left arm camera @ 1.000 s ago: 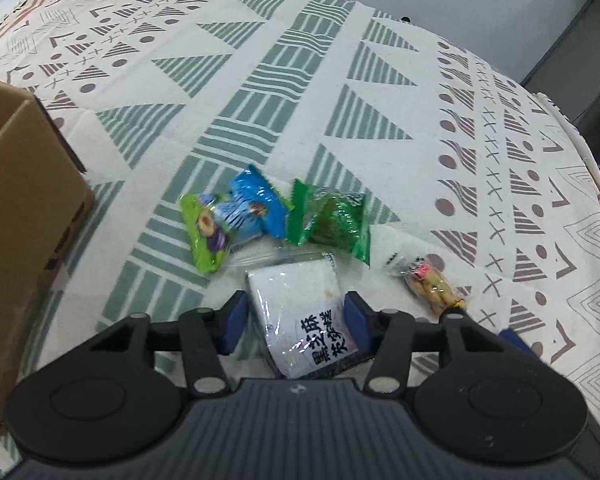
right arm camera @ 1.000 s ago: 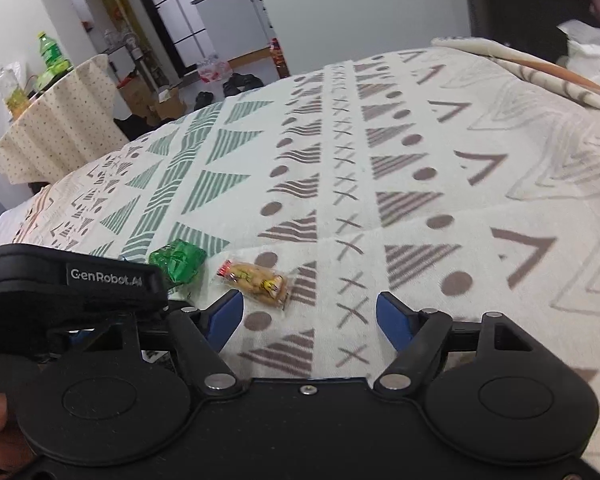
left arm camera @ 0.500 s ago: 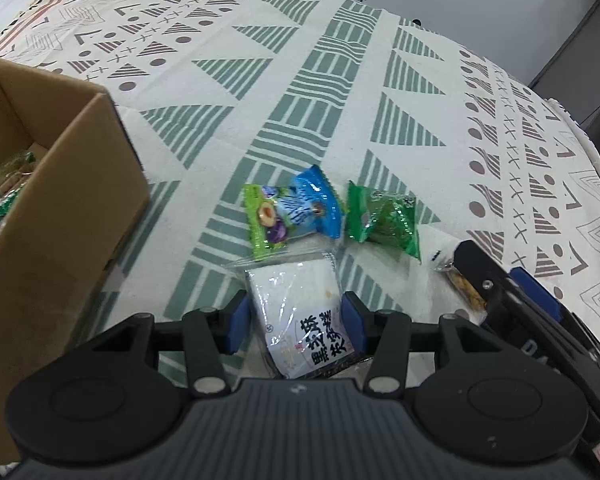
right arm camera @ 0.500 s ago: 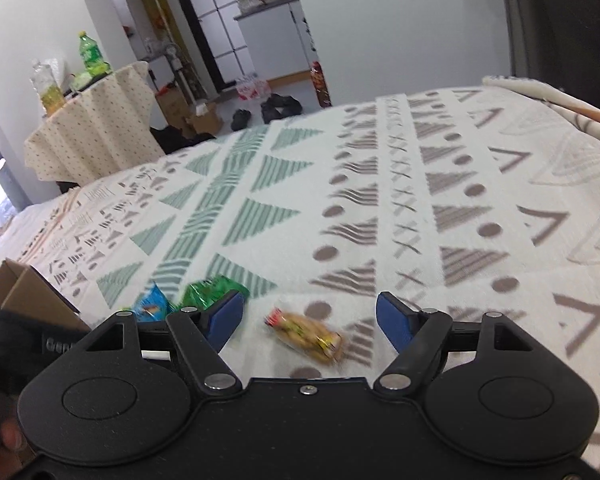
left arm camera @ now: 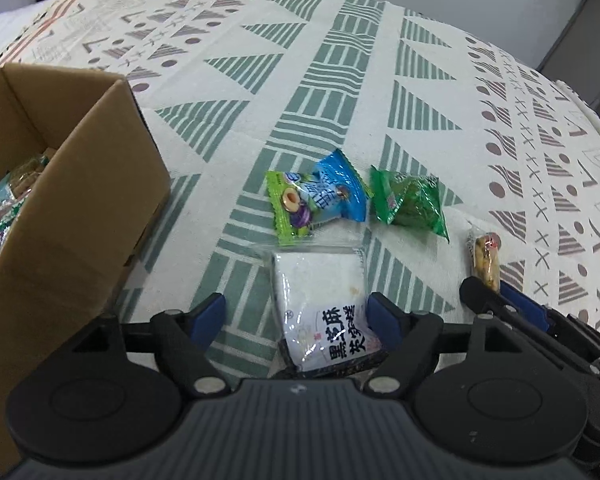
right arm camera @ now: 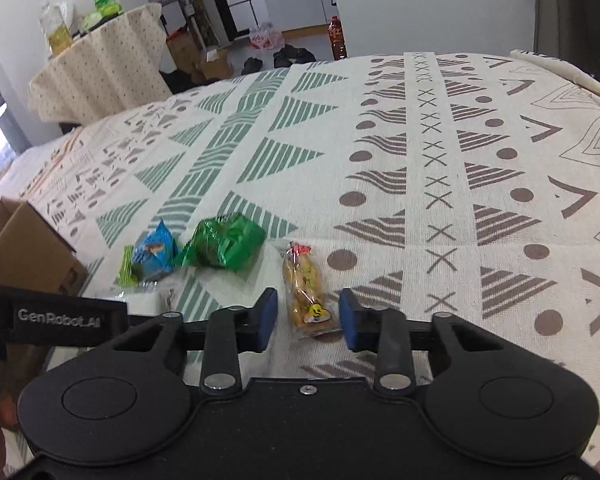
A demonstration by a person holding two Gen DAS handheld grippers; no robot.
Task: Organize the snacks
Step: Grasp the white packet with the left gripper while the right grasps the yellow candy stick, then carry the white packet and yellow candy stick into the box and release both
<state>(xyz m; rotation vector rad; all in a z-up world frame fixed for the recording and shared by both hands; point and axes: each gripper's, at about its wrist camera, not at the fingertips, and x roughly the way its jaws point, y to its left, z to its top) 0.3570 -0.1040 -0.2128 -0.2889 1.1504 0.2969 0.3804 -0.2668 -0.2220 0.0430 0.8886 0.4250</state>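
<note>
**Both grippers over packets — pick-up step**

My left gripper (left arm camera: 296, 314) has just been opening, spread around the white sesame packet (left arm camera: 324, 304), left pad clear. My right gripper (right arm camera: 307, 314) has just been closing; the yellow biscuit packet (right arm camera: 306, 288) sits between its pads, small gaps visible — not pinched yet. Beyond lie the blue packet (left arm camera: 324, 200) and green packet (left arm camera: 410, 202); cardboard box (left arm camera: 60, 184) to the left. Next, I judge: close fully, lift, carry to box.
</note>
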